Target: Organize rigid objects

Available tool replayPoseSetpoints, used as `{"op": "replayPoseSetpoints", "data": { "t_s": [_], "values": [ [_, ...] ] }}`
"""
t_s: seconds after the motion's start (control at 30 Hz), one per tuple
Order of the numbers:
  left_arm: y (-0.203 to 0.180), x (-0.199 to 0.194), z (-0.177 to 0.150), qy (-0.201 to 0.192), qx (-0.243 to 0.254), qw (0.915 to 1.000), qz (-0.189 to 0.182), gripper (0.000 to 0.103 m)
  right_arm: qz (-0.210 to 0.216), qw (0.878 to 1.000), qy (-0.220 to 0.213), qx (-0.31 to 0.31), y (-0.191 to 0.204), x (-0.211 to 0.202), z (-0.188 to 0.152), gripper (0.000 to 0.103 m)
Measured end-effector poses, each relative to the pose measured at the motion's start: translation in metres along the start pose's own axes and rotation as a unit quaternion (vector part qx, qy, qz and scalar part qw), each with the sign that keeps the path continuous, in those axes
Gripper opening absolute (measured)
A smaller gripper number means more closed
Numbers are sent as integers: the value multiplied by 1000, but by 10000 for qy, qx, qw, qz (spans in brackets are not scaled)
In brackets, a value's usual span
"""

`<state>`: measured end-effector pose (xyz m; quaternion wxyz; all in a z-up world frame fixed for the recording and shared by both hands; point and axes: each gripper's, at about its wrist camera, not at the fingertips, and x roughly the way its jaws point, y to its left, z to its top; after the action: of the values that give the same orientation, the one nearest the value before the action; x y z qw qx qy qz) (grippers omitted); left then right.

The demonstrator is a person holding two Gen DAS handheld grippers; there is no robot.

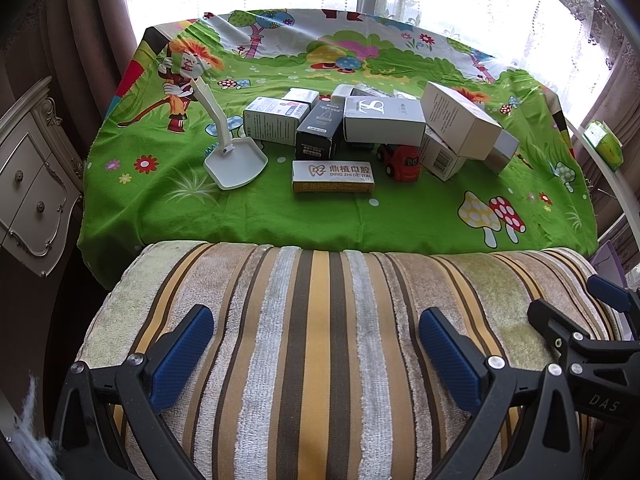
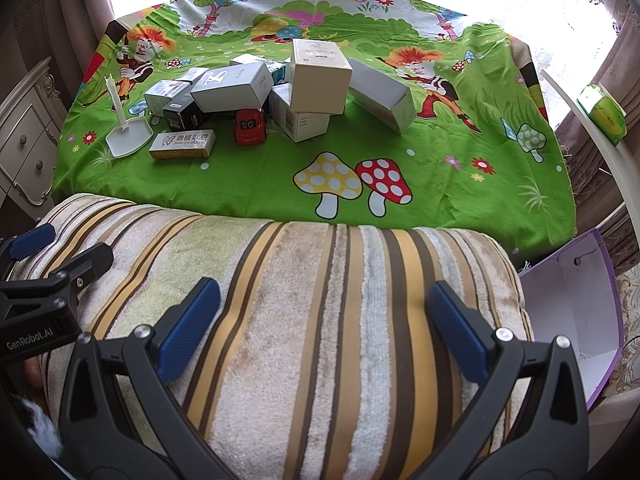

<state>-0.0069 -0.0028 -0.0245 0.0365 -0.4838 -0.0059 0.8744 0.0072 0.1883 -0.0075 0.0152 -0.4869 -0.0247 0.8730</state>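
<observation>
A heap of several cardboard boxes [image 1: 384,120] [image 2: 248,84] lies mid-table on a green cartoon cloth [image 1: 280,216] [image 2: 440,184]. In front of it sit a red toy car [image 1: 402,162] [image 2: 250,126] and a flat tan dental box [image 1: 333,176] [image 2: 183,145]. A white plastic stand [image 1: 234,162] [image 2: 128,134] is at the left. My left gripper [image 1: 316,344] and right gripper [image 2: 324,320] hover open and empty over a striped towel-covered cushion [image 1: 320,320] [image 2: 320,300], well short of the table objects.
A carved white drawer cabinet [image 1: 32,168] [image 2: 24,136] stands left of the table. A white rail with a green pack [image 1: 604,144] [image 2: 602,114] runs along the right. An open purple-edged box [image 2: 576,312] sits right of the cushion. Curtained windows are behind.
</observation>
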Motion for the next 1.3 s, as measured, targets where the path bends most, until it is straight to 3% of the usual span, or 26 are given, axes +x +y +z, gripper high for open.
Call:
{"op": "replayPoseSetpoints", "data": {
  "t_s": [0.43, 0.53, 0.63, 0.83, 1.0, 1.17, 1.3],
  "values": [
    [2, -1, 1, 82, 42, 9999, -123, 103, 56, 9999, 147, -5, -1, 1, 4, 103],
    [1, -12, 8, -86, 75, 9994, -320, 103, 91, 9998, 158, 13, -2, 1, 4, 103],
    [-8, -18, 28, -218, 285, 9968, -720, 103, 122, 9998, 164, 26, -3, 1, 4, 103],
    [-29, 3, 103, -262, 572, 9939, -908, 103, 134, 9997, 187, 33, -4, 0, 4, 103],
    [-41, 47, 161, -160, 461, 9945, -922, 103, 134, 9997, 190, 25, -4, 1, 4, 103],
    [-46, 94, 177, 305, 213, 9949, -939, 103, 142, 9997, 181, 29, -4, 1, 4, 103],
    [-56, 110, 177, 428, 332, 9953, -802, 103, 9, 9997, 231, -84, 1, 4, 8, 103]
  ]
}}
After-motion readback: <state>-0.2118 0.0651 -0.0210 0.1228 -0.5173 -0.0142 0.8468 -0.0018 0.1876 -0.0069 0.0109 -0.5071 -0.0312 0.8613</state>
